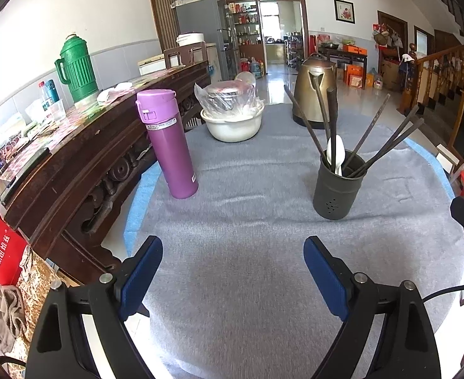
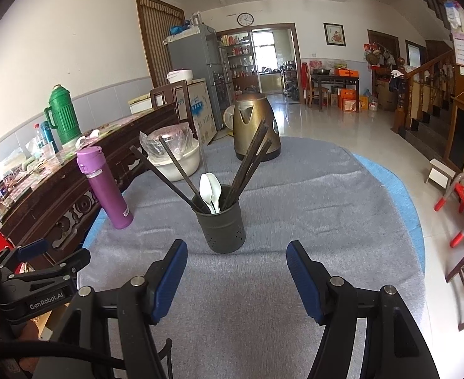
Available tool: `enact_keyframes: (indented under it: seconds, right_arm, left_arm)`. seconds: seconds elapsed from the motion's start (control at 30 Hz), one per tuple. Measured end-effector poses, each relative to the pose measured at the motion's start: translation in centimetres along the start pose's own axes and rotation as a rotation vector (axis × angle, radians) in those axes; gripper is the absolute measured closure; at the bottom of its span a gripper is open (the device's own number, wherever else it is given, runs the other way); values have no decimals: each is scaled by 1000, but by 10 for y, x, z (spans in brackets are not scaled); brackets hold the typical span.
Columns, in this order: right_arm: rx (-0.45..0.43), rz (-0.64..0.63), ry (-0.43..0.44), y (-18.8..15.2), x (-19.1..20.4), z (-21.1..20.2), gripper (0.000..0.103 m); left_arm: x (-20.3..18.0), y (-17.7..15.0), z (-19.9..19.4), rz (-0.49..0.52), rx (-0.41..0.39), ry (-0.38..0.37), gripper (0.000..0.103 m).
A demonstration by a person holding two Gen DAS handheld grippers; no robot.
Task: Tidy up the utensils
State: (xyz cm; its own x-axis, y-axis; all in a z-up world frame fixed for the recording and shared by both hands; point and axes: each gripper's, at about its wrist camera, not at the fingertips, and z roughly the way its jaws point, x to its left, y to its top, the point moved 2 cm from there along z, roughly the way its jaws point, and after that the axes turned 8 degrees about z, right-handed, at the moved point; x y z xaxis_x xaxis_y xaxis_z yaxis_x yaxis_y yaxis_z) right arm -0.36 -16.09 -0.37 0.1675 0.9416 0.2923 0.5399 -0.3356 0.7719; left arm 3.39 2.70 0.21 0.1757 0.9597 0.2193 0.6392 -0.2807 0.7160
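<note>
A: Where's the dark grey round utensil holder [image 1: 339, 189] w/ small holes near its base?

B: Upright on the grey cloth-covered table [image 1: 232, 284], right of centre in the left wrist view, centre in the right. In it: long dark chopsticks [image 1: 374, 135] fanned out, leaning both ways, plus white plastic spoons [image 1: 335, 153], bowls up.

A: Tongs?

B: Left gripper [image 1: 233, 252]: blue pads wide apart, nothing btwn them, over bare cloth short of the holder. Right gripper [image 2: 236, 257]: jaws also apart, empty, holder just beyond the tips, not touching.

A: Other stuff?

B: Tall purple flask [image 1: 168, 145] stands left of the holder, well apart. Behind: white bowl [image 1: 232, 126] w/ a plastic-wrapped metal pot in it, and a brass-coloured kettle [image 1: 314, 94] at the far edge. Green ribbed thermos jug [image 1: 75, 69] on the dark wooden sideboard [image 1: 74, 164], left.
</note>
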Motion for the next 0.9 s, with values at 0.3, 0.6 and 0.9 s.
enact_keyframes:
  seconds: [0.3, 0.6, 0.9]
  right_arm:
    - [-58, -8, 16, 4, 4, -23, 32]
    - [-105, -1, 25, 18, 11, -34, 31]
    - [-95, 8, 26, 28, 15, -19, 31]
  left_arm:
    - [4, 1, -25, -8, -49, 11, 12]
    - [3, 7, -37, -7, -77, 11, 12]
    - [8, 20, -27, -5, -72, 14, 12]
